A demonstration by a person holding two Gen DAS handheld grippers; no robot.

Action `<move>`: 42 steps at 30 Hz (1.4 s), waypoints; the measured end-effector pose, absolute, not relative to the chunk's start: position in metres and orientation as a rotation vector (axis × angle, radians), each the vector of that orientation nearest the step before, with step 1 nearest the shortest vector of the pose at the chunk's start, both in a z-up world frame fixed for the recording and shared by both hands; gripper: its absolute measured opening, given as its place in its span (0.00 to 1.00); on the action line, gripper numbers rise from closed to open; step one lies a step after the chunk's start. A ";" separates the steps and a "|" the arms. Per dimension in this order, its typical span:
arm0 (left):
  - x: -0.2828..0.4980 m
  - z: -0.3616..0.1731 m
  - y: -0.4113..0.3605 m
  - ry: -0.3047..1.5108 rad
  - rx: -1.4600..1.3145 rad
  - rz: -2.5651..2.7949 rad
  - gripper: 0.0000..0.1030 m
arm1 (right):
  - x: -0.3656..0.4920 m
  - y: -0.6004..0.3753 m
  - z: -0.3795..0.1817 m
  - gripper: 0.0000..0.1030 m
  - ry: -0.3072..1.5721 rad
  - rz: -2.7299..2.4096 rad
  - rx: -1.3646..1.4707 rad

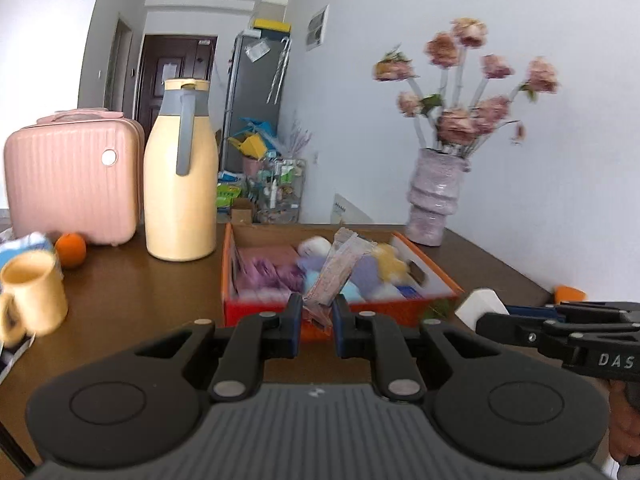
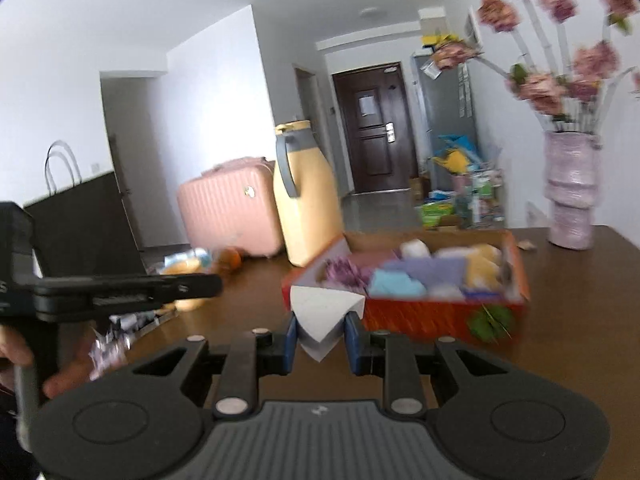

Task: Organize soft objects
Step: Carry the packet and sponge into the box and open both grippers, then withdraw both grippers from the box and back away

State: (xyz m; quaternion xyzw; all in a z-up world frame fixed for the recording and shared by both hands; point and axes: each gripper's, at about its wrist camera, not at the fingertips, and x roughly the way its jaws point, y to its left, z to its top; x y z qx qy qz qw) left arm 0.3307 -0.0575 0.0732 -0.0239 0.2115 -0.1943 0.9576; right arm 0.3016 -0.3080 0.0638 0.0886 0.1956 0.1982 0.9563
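My left gripper (image 1: 316,312) pinches a light, crinkly packet (image 1: 334,276) by its end; my right gripper (image 2: 320,334) clamps a soft white pad (image 2: 324,308).

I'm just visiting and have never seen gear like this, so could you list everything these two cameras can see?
Box: one, orange-red, mid table, full of soft pastel items.
Flask: one, cream with grey handle, left of the box.
Small suitcase: one, pink, left of the flask.
Orange: one, in front of the suitcase.
Mug: one, cream, table's left edge.
Vase: one, lilac, with pink flowers, behind the box on the right.
Table: one, dark brown.
Wrapped packet: one, pinkish, gripped in the left gripper.
White pad: one, gripped in the right gripper.
Left gripper: black, shut on the packet.
Right gripper: black, shut on the pad.
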 end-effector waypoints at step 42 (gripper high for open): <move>0.423 0.105 -0.066 0.414 0.056 -0.203 0.93 | 0.418 -0.364 0.108 0.83 0.473 0.061 0.023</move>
